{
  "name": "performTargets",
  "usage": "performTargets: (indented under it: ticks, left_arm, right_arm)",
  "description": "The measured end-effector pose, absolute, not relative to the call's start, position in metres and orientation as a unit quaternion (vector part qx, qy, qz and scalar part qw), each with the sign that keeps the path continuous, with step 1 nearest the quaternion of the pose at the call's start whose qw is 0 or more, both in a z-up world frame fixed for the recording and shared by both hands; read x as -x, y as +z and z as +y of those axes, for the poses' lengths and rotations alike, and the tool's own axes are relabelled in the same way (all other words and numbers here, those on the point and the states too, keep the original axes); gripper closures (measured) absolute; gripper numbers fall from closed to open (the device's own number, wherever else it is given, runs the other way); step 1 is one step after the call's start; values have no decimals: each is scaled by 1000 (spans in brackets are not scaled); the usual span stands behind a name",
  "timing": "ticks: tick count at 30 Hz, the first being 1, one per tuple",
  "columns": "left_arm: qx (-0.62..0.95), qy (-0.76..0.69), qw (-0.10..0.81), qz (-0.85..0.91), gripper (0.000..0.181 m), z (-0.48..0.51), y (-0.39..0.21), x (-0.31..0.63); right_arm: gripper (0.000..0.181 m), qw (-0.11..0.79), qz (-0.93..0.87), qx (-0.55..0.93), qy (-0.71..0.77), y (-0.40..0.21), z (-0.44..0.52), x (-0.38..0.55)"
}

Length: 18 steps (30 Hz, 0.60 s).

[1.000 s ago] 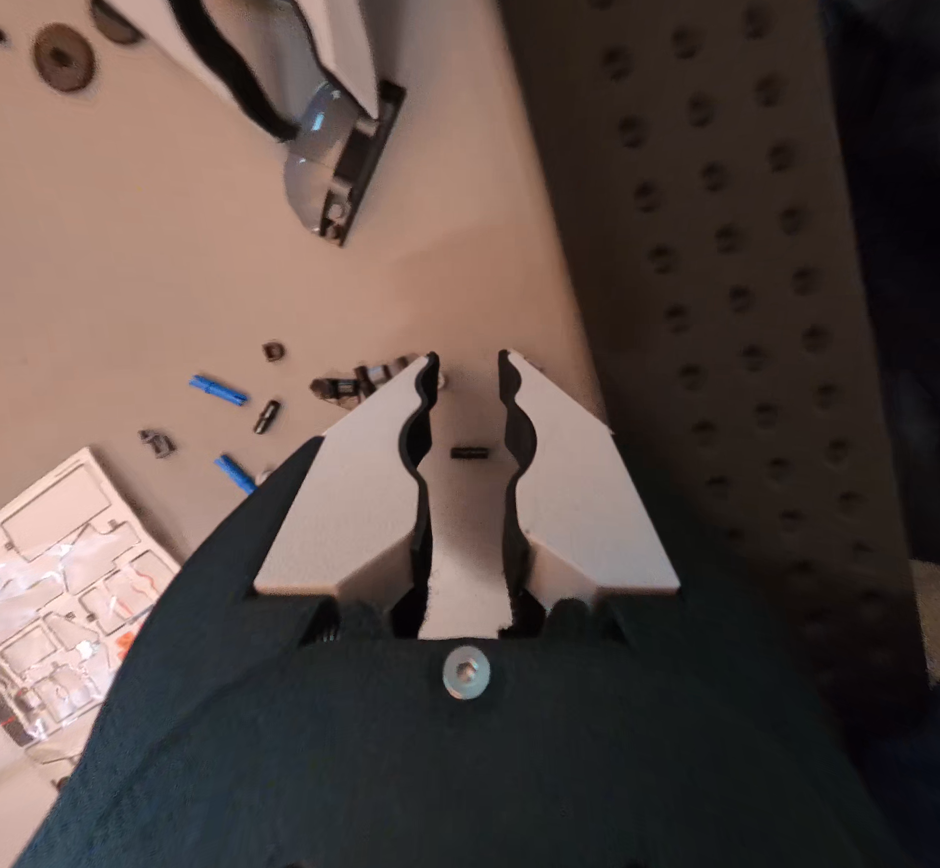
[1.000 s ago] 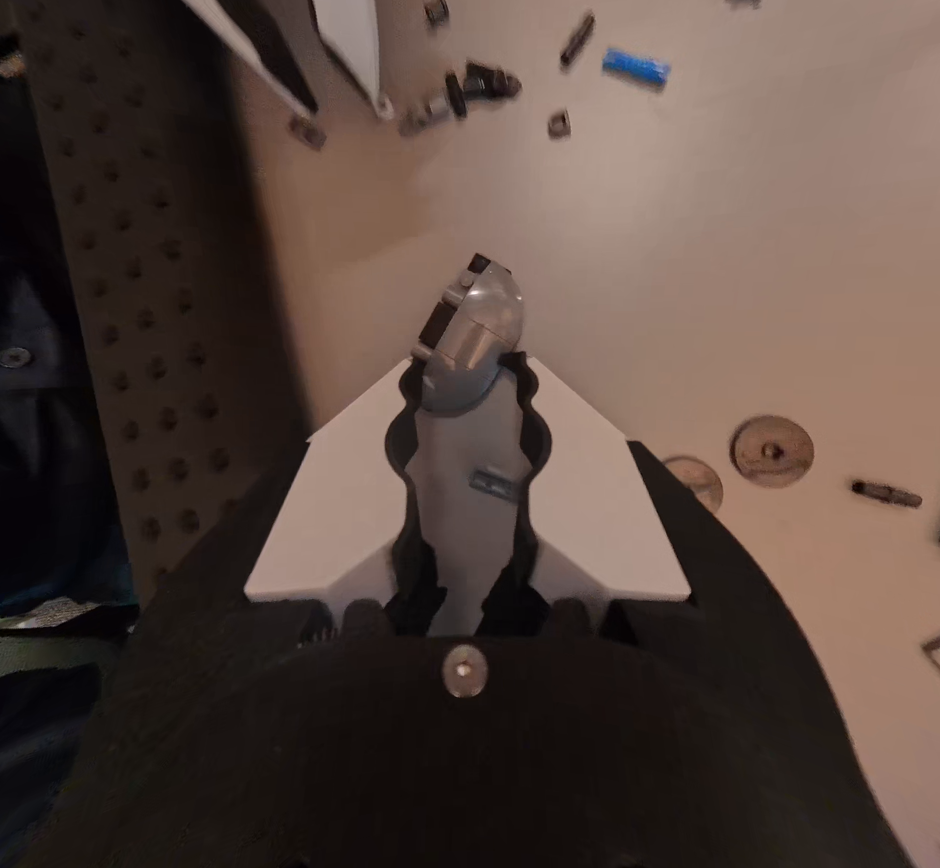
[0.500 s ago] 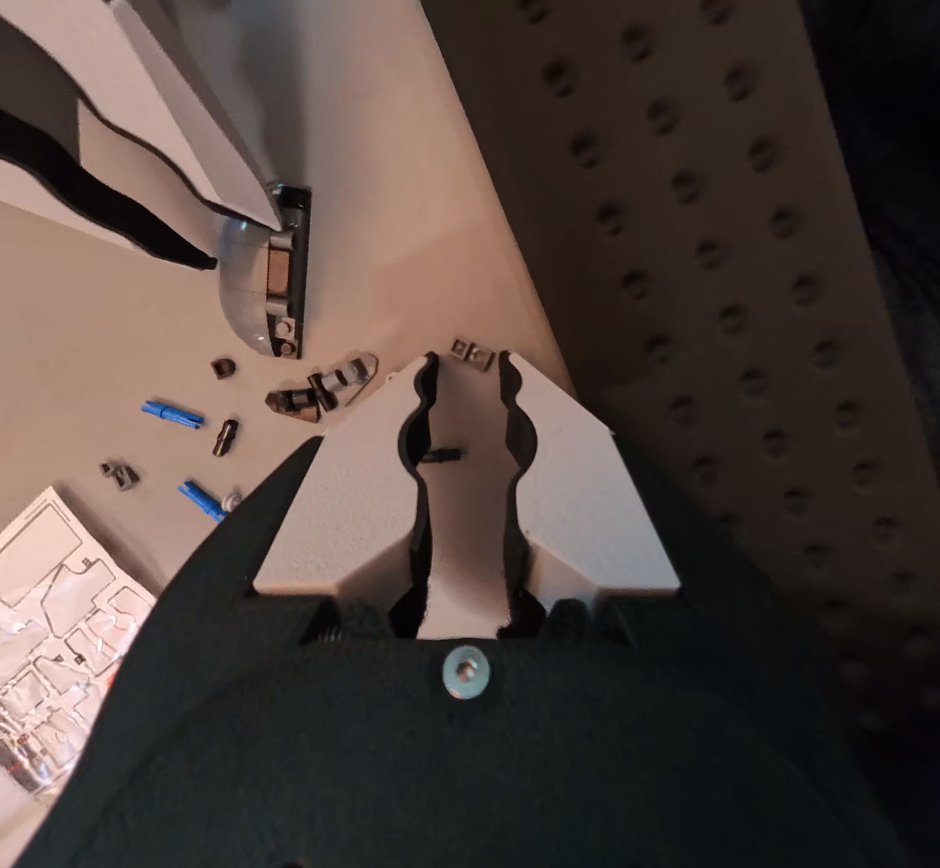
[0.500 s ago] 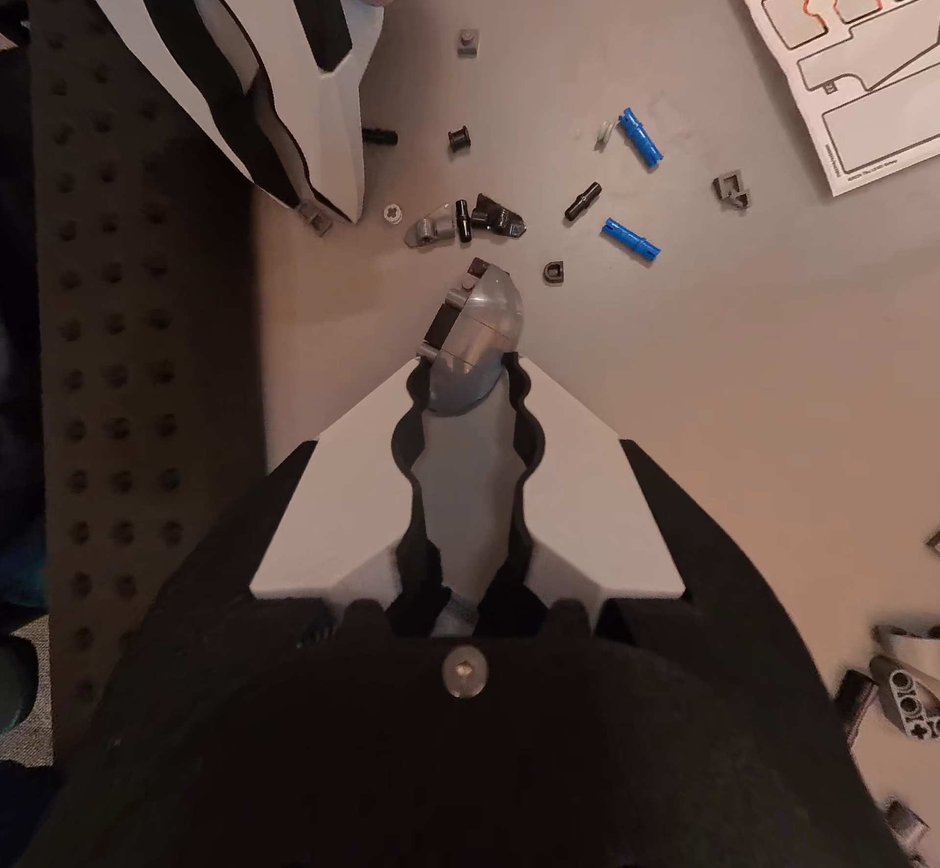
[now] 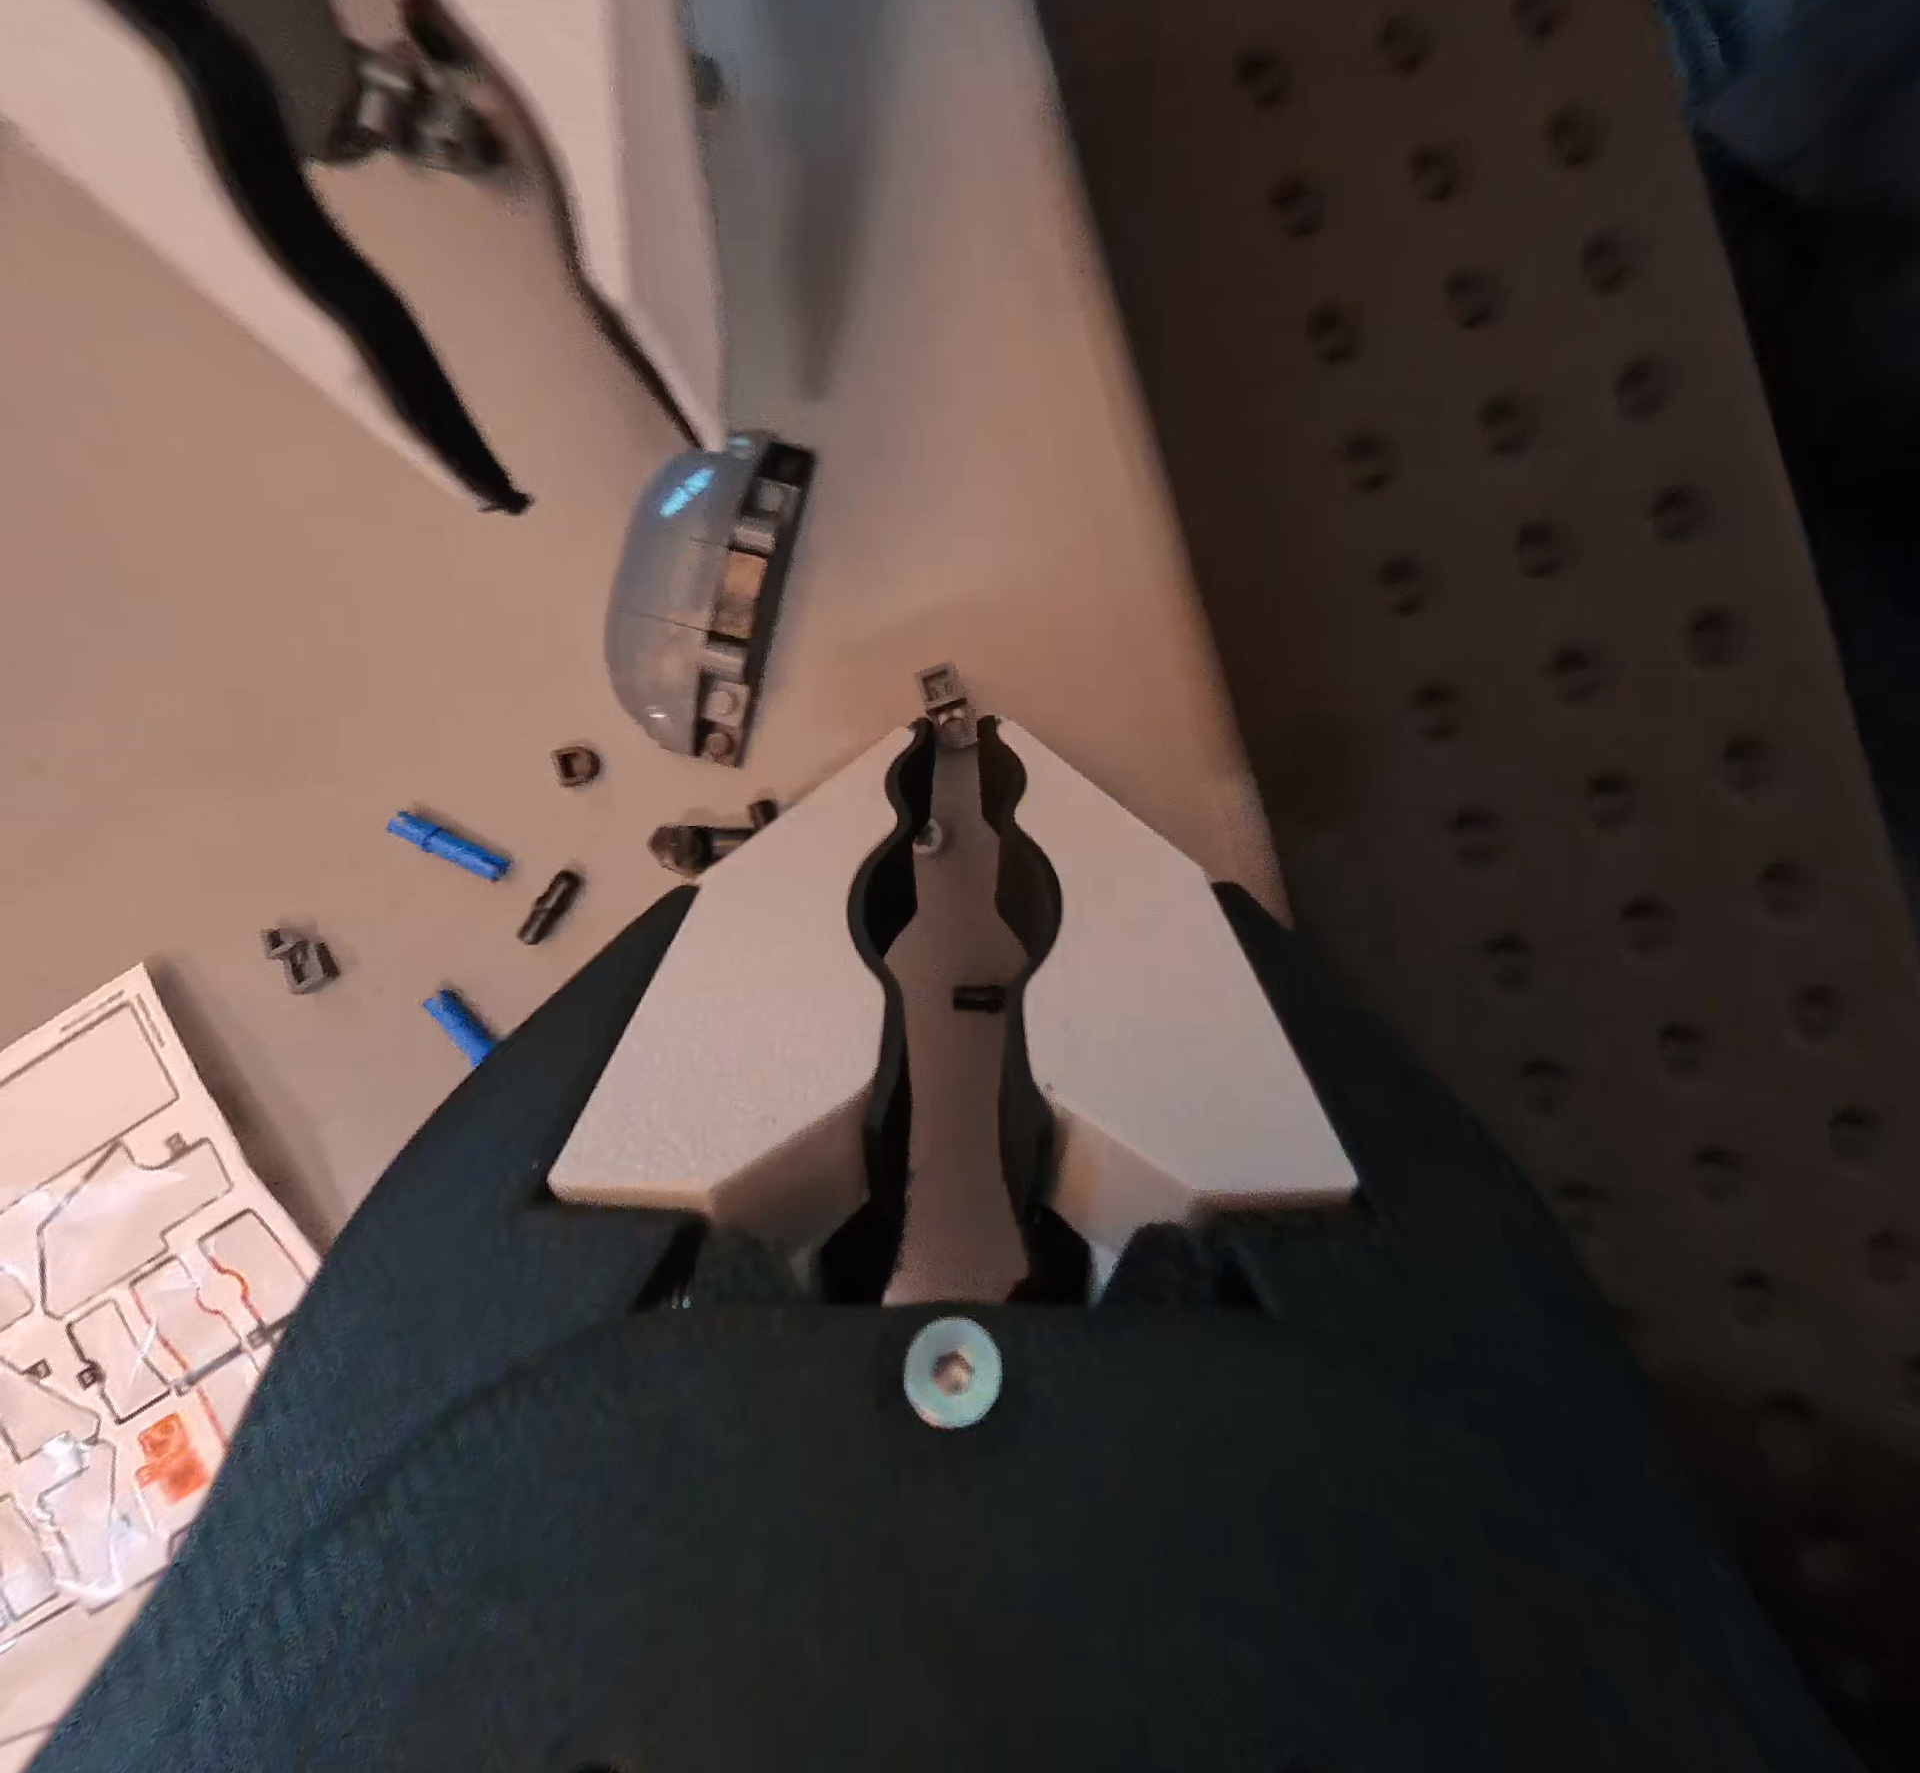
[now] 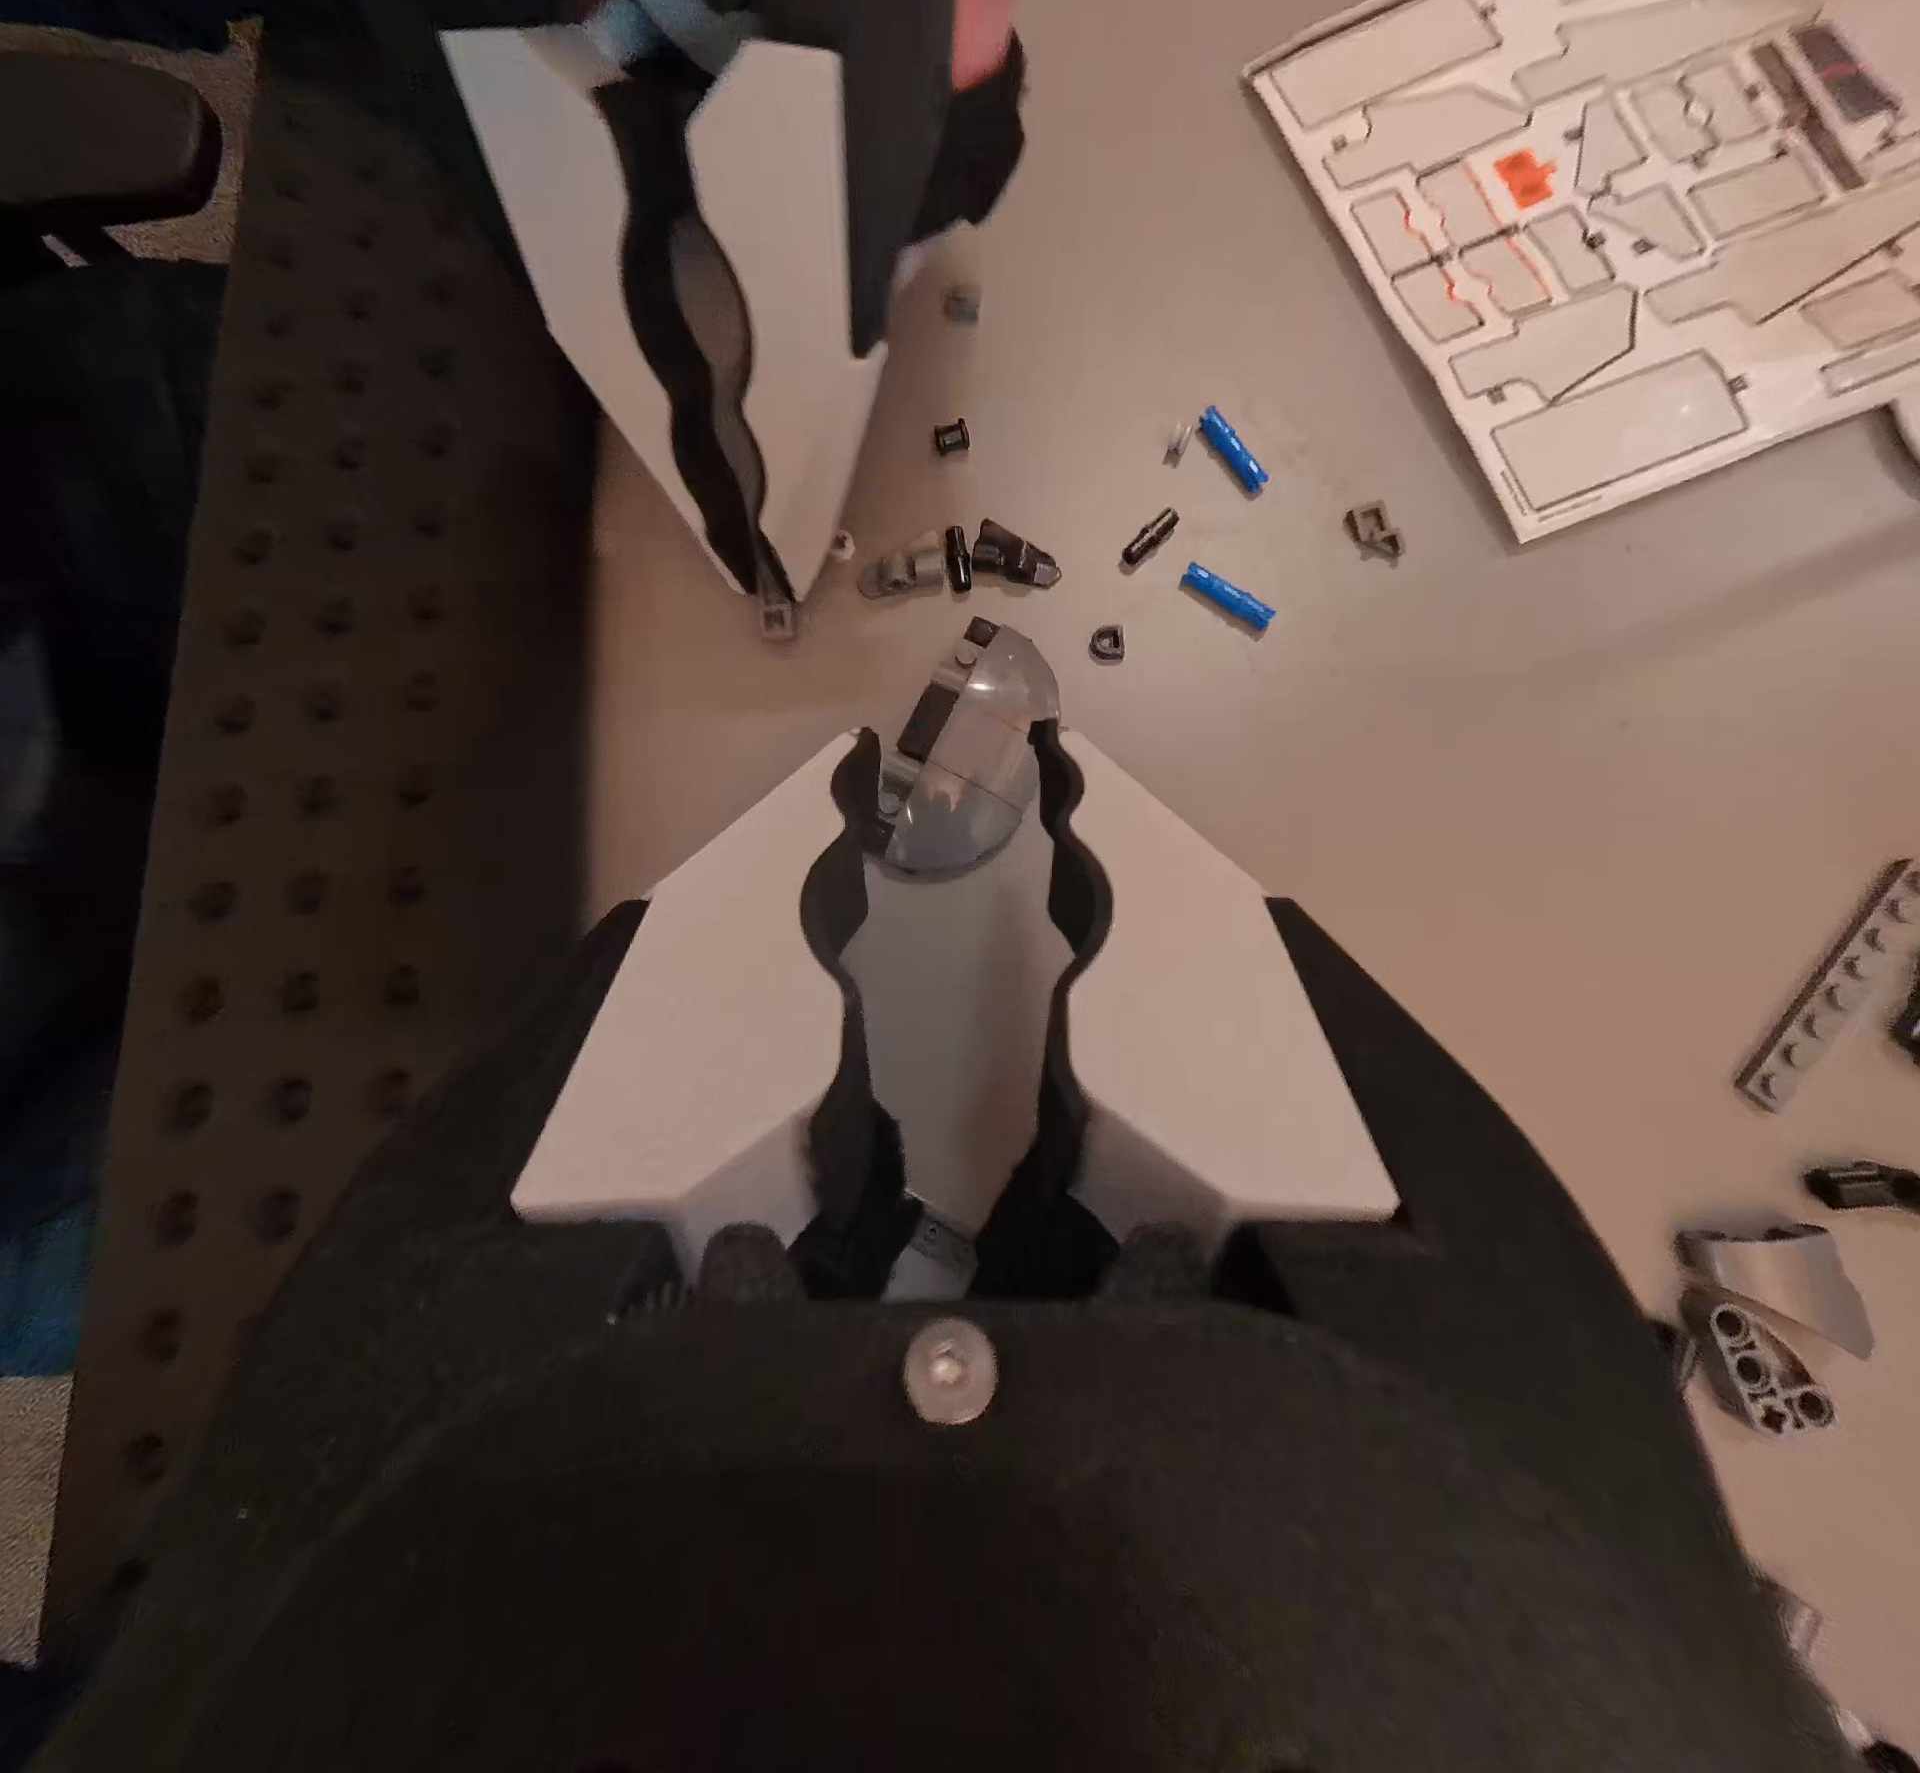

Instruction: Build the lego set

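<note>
A small dark grey plate [image 5: 943,697] lies at the table's edge, and my left gripper [image 5: 951,731] is shut on its near end. The plate also shows in the right wrist view [image 6: 777,620], under the left gripper's tips [image 6: 771,585]. My right gripper [image 6: 954,731] is shut on a grey curved lego assembly with a black inner side [image 6: 992,689], held low over the table. In the left wrist view the assembly [image 5: 675,591] hangs from the right gripper [image 5: 613,466], just left of my left fingertips.
Loose parts lie between the grippers: two blue pins [image 6: 1231,448] [image 6: 1226,591], black pins [image 6: 1148,537] and a grey-and-black joint piece [image 6: 961,565]. A sticker sheet [image 6: 1610,217] lies far right. A long grey plate [image 6: 1839,996] and a grey beam [image 6: 1756,1370] lie right. A dark perforated panel [image 6: 312,580] borders the table. There is about 7 cm between the tips of the two grippers. Between my left fingertips and the grey-and-black joint piece [image 6: 961,565] there is roughly 4 cm.
My left gripper moved forward to the small grey plate and closed on it; before, it was open. The right gripper with the curved assembly drew closer to the left one.
</note>
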<state>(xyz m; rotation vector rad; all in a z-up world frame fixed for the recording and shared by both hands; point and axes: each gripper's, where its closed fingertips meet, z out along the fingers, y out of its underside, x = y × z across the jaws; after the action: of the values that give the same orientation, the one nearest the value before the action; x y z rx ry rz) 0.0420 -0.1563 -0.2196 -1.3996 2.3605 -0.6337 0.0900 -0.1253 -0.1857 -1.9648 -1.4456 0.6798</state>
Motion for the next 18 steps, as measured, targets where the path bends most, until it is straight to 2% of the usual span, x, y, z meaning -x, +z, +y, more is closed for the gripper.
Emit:
performTargets:
  ticks: [6, 13, 16, 18]
  left_arm:
    - [551, -341, 199, 735, 175, -142, -188, -69]
    - [586, -453, 202, 641, 175, -133, -163, -89]
    - [586, -485, 179, 624, 175, -138, -160, -92]
    - [581, -508, 171, 612, 175, -140, -153, -93]
  right_arm:
    - [156, 385, -590, 683, 191, -163, -130, -78]
    - [158, 429, -633, 644, 21, -168, -129, -81]
    - [163, 436, -633, 639, -26, -169, -123, -85]
    - [174, 434, -632, 641, -38, -170, -120, -89]
